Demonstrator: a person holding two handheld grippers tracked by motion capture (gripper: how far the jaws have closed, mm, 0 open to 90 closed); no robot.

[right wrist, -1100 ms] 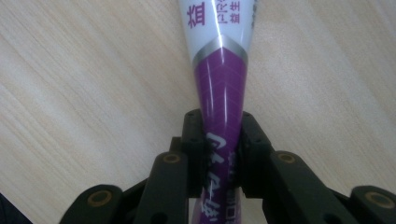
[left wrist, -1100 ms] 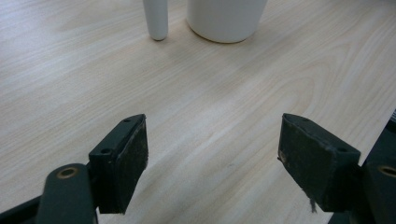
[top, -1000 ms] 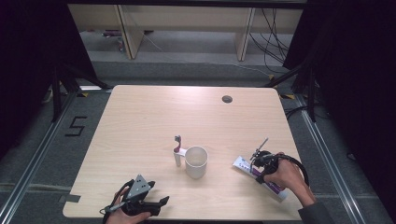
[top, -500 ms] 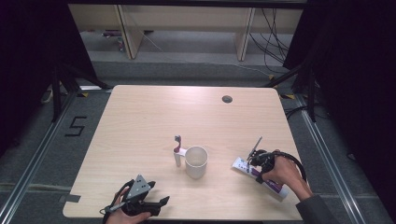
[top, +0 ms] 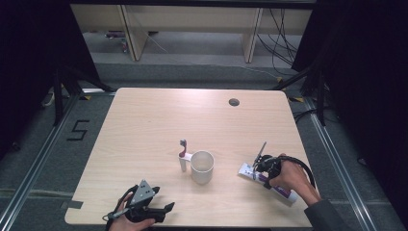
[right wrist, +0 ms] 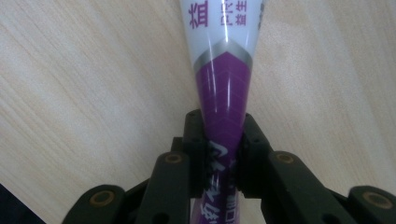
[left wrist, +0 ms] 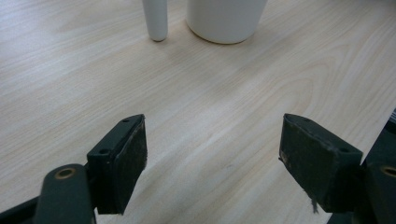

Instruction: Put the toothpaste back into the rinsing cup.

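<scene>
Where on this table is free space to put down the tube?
Free: the far half of the light wooden table, and its left side. Crowded: the middle, where the white mug and upright toothbrush stand, beside the purple-and-white tube.

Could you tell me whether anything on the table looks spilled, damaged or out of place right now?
Nothing stands out. The white cup stands upright with the toothbrush upright just left of it, no spill around them. The purple and white toothpaste tube looks intact, clamped in the right gripper over bare wood.

Bright tabletop, dark surroundings — soft shadows, sharp close-ups
</scene>
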